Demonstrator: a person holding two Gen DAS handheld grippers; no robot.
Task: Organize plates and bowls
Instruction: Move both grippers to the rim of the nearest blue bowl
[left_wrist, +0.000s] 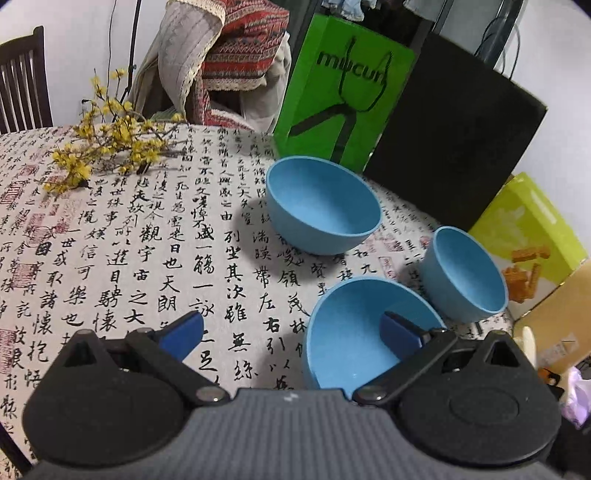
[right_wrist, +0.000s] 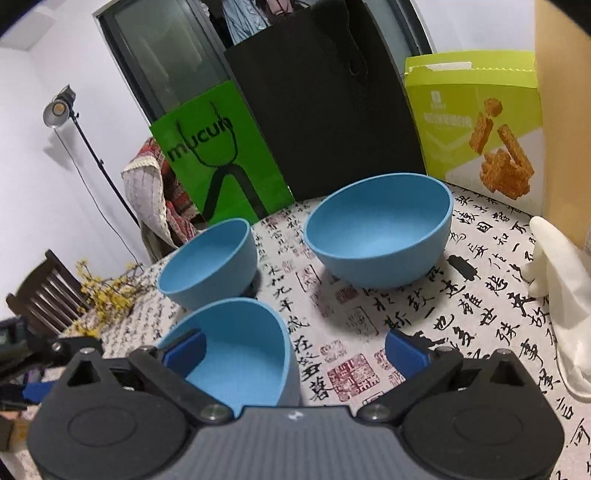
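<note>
Three blue bowls stand mouth-up on the table (left_wrist: 110, 258). Beside the nearest bowl (left_wrist: 354, 339), left tongs (left_wrist: 291, 332) and right tongs (right_wrist: 295, 350) gape wide, empty, each with one finger inside its rim.

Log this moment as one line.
bowls: three, blue, unstacked | left gripper: open, one finger over nearest bowl | right gripper: open, holding nothing

A home dining room: calligraphy tablecloth (left_wrist: 110, 240), wooden chair (left_wrist: 22, 81), shopping bags (left_wrist: 343, 92)
</note>
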